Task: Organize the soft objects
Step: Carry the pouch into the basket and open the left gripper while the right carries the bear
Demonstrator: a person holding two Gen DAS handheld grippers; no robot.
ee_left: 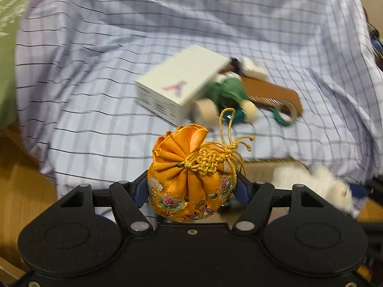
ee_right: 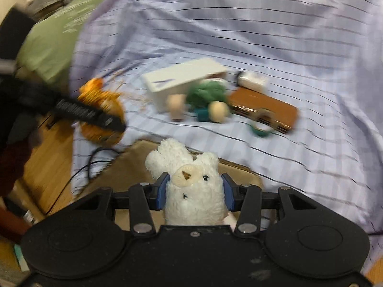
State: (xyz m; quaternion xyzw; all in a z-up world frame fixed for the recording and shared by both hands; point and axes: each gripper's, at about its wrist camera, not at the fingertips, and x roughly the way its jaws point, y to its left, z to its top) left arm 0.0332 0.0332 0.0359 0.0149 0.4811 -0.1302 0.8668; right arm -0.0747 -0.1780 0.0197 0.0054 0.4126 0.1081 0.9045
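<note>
A: Gripping an orange pouch (ee_left: 191, 179) in the left claw (ee_left: 191, 189), part-open jaws pressing its sides, above the bed's edge. Squeezing a white plush (ee_right: 194, 191) in the right claw (ee_right: 195, 191), nearly closed, over a cardboard box (ee_right: 134, 160).

B: Risking the pouch's cord (ee_left: 227, 129) snagging. Crowding nearby: white box (ee_left: 179, 83), green toy (ee_left: 227, 91), tape roll (ee_left: 284, 112).
</note>
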